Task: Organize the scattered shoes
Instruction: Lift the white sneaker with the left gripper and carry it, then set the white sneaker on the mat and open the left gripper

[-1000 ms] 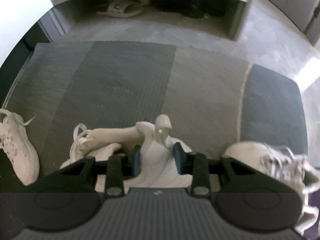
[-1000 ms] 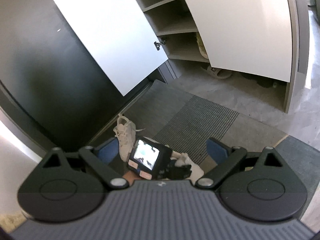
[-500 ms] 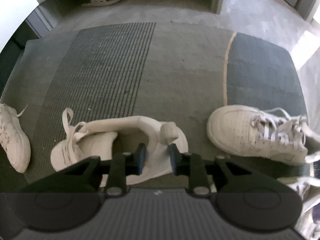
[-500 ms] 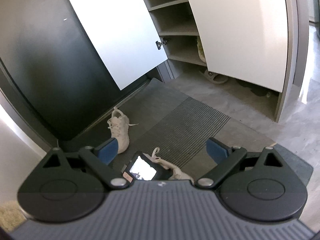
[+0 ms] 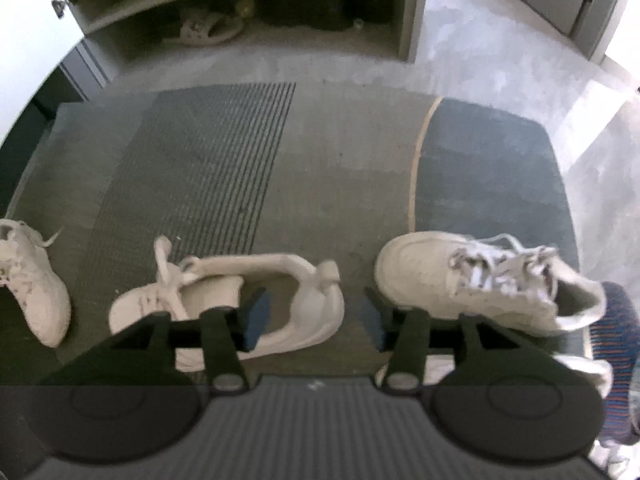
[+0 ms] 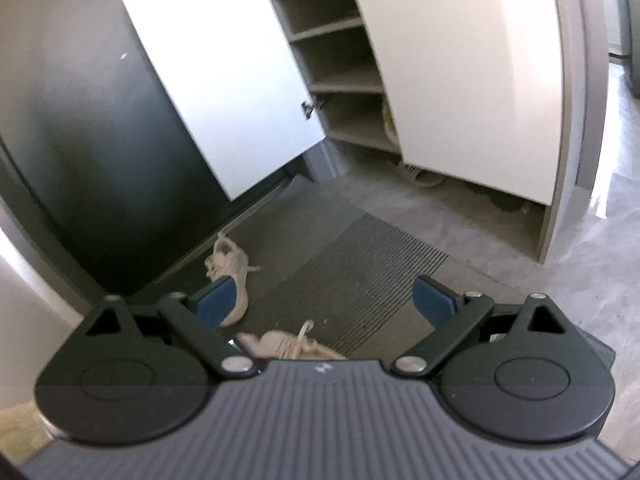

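A cream sneaker (image 5: 224, 300) lies on its side on the grey mat (image 5: 320, 168), heel toward my left gripper (image 5: 314, 316). That gripper's jaws are opening; the heel sits between the blue pads (image 5: 256, 316) and neither pad presses on it. A white laced sneaker (image 5: 480, 280) rests just to the right, and another white sneaker (image 5: 32, 280) lies at the mat's left edge. My right gripper (image 6: 325, 302) hangs open and empty above the mat. Below it lie the cream sneaker (image 6: 296, 346) and the left-edge sneaker (image 6: 230, 276).
A shoe cabinet (image 6: 340, 88) stands at the far end with its white door (image 6: 224, 80) swung open. A sandal (image 5: 208, 30) lies beneath it. A dark mat (image 5: 488, 176) adjoins on the right. A blue-and-red striped thing (image 5: 612, 320) shows at the right edge.
My left gripper, shut on the cream sneaker's heel before, has opened and drawn back upward; the shoe now lies free on the mat. The right gripper rose slightly, still open.
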`<state>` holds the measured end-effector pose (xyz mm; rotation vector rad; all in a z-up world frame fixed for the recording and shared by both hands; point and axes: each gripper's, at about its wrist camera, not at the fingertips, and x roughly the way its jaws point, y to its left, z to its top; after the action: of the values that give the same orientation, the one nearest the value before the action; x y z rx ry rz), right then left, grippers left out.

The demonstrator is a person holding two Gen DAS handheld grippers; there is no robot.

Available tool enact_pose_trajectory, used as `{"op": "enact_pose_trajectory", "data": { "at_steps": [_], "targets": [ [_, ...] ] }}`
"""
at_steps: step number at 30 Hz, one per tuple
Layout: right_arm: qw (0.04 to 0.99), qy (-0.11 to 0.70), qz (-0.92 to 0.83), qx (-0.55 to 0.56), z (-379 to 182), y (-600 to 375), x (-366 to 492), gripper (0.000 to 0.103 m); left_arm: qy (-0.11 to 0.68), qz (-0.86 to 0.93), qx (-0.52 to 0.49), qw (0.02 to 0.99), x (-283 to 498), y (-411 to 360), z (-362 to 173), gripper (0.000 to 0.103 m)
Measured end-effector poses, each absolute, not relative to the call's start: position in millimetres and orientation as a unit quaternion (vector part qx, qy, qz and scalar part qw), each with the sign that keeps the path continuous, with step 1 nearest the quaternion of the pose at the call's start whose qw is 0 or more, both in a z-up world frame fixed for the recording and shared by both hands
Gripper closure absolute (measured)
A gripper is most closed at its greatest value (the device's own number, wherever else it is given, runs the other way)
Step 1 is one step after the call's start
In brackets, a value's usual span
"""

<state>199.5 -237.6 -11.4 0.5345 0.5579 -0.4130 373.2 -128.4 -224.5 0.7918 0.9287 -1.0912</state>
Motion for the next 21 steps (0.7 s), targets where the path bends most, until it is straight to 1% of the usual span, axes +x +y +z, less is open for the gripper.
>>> {"op": "enact_pose_trajectory", "data": {
  "at_steps": [3, 5, 8, 12, 16, 18, 20, 21],
  "targets": [
    [0.903, 0.256, -0.22, 0.264, -7.9, -248.0, 193.8, 0.006, 0.41, -0.485, 0.329, 0.699, 367.0, -120.8, -194.7, 0.031],
    [0.898, 0.25, -0.233, 0.277, -8.7, -256.5, 189.1, 0.006, 0.405, -0.482, 0.312, 0.711, 364.9, -114.6, -178.0, 0.02],
    [0.889, 0.251, -0.248, 0.292, -13.9, -266.8, 185.1, 0.006, 0.383, -0.474, 0.298, 0.735, 362.4, -102.7, -149.0, 0.012],
    [0.874, 0.251, -0.272, 0.315, -20.6, -281.5, 178.8, 0.006, 0.377, -0.437, 0.261, 0.774, 371.1, -83.9, -113.2, 0.01],
    [0.871, 0.25, -0.285, 0.312, -23.0, -287.1, 173.5, 0.006, 0.378, -0.397, 0.212, 0.809, 380.7, -65.5, -79.9, 0.008],
    [0.872, 0.253, -0.288, 0.303, -23.3, -287.1, 174.9, 0.006, 0.359, -0.385, 0.201, 0.826, 379.2, -58.9, -62.7, 0.007],
    [0.873, 0.256, -0.293, 0.294, -24.5, -286.5, 176.6, 0.006, 0.347, -0.378, 0.183, 0.839, 377.2, -50.2, -47.7, 0.001],
    [0.872, 0.257, -0.294, 0.294, -25.2, -286.6, 176.3, 0.006, 0.344, -0.373, 0.173, 0.844, 376.3, -45.7, -40.6, 0.001]
  ]
}}
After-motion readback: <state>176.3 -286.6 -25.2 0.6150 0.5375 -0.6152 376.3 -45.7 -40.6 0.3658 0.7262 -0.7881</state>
